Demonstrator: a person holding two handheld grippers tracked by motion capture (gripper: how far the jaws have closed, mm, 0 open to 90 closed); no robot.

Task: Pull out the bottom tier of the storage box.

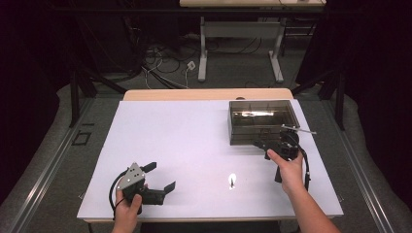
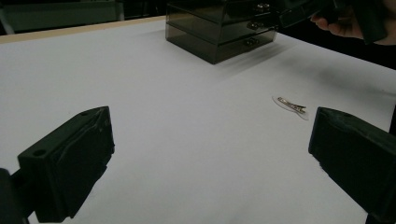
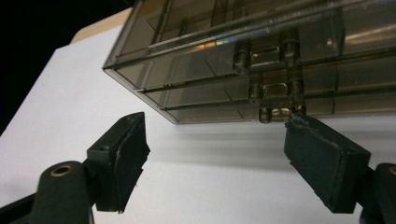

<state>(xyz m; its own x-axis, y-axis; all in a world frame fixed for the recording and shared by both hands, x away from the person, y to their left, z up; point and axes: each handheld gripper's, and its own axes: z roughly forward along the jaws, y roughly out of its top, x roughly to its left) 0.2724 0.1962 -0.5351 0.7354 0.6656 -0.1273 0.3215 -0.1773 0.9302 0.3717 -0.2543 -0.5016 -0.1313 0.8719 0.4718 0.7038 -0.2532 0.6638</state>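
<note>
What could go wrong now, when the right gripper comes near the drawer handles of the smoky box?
1. The right gripper is open, and one of its fingers sits close beside the lowest handle; it may bump the handle or miss it.
2. The drawer box looks light and stands loose on the table, so a pull might drag it.

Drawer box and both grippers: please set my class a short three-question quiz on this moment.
1. True or false: the right gripper is shut on a drawer handle.
2. What lies on the table between the two hands? A) a hair clip B) a spoon C) a cup
3. How many stacked drawer handles does the smoky drawer box show in the right gripper view?

Key: 1 false, its fingers stand open; 2 A, hair clip; 3 three.
</note>
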